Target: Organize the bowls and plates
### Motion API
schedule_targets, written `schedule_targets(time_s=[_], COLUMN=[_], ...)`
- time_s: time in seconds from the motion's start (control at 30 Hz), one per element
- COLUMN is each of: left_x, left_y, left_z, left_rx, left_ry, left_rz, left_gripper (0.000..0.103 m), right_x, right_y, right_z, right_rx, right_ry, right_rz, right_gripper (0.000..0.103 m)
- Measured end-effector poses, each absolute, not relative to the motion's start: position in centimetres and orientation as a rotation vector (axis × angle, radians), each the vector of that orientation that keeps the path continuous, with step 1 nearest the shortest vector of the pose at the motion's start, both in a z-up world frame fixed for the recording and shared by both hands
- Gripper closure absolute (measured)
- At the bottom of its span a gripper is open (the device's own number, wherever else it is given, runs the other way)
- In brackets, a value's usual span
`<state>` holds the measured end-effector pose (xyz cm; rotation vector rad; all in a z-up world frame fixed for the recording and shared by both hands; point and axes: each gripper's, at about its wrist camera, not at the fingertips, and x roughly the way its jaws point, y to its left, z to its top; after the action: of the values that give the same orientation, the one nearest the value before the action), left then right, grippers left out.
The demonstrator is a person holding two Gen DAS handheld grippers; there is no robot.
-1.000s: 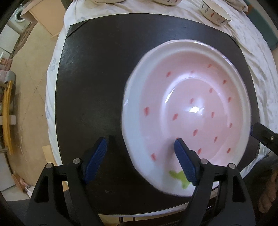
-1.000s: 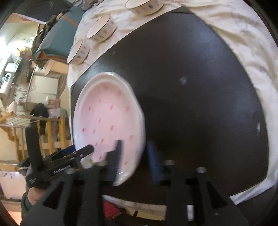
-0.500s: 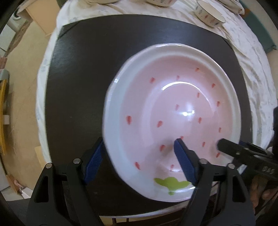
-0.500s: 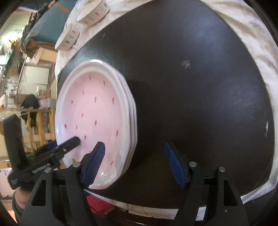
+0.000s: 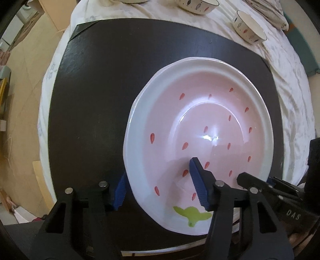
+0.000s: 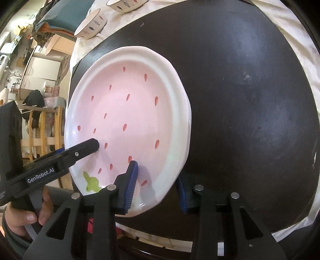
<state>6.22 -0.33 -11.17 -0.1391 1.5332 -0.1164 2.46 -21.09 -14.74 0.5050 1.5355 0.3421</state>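
A pink strawberry plate (image 5: pixel 200 130) with a white rim and a green leaf mark lies on the black mat (image 5: pixel 96 96). It also shows in the right wrist view (image 6: pixel 130 120). My left gripper (image 5: pixel 160 189) is open and straddles the plate's near left rim, one finger over the plate, one outside and below the rim. My right gripper (image 6: pixel 157 186) is open and straddles the near right rim the same way. In the right wrist view a second rim edge seems to show under the plate.
White bowls with fish marks (image 5: pixel 250 30) (image 5: pixel 197 6) stand on the white tablecloth beyond the mat; they also show in the right wrist view (image 6: pixel 92 24). The table's near edge is just below both grippers. Floor and furniture lie left (image 6: pixel 40 70).
Both grippers have moved in onto the plate's near rim, one on each side. The right gripper opened wider a second ago and now straddles the rim.
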Motion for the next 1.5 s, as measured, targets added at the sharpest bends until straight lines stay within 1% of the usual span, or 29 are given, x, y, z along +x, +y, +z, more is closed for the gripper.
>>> schedule_targets(time_s=[0.3, 0.43, 0.67, 0.93, 1.17, 1.3, 1.33, 1.47, 1.5], left_x=[8.9, 10.7, 12.6, 12.4, 12.4, 12.3, 12.3, 12.0, 11.8], left_y=[-3.5, -3.7, -3.1, -3.3, -4.1, -3.9, -3.7, -3.1, -3.0], left_z=[-11.6, -11.6, -11.6, -11.5, -11.0, -10.6, -10.5, -9.6, -9.1], left_rx=[-0.104, -0.125, -0.151, -0.123, -0.016, 0.012, 0.019, 0.011, 0.022], left_ry=[1.518, 1.503, 1.468, 1.443, 1.385, 1.362, 1.35, 1.312, 1.291], left_rz=[-0.194, -0.174, -0.157, -0.15, -0.132, -0.117, -0.102, -0.095, -0.092], left_gripper=[0.049, 0.049, 0.049, 0.049, 0.048, 0.048, 0.048, 0.048, 0.048], right_x=[5.6, 7.2, 8.5, 10.1, 10.0, 9.4, 9.4, 9.0, 8.9], right_y=[-25.0, -26.6, -26.8, -27.5, -26.8, -26.7, -26.6, -26.5, -26.4], right_z=[-15.0, -15.1, -15.0, -15.2, -14.6, -13.4, -13.2, -11.8, -11.4], right_rx=[0.608, 0.642, 0.614, 0.653, 0.584, 0.521, 0.504, 0.449, 0.434], right_ry=[1.48, 1.445, 1.411, 1.368, 1.353, 1.3, 1.287, 1.216, 1.201], right_rz=[0.229, 0.195, 0.21, 0.204, 0.191, 0.155, 0.148, 0.126, 0.119], right_gripper=[0.064, 0.064, 0.064, 0.064, 0.065, 0.064, 0.062, 0.062, 0.058])
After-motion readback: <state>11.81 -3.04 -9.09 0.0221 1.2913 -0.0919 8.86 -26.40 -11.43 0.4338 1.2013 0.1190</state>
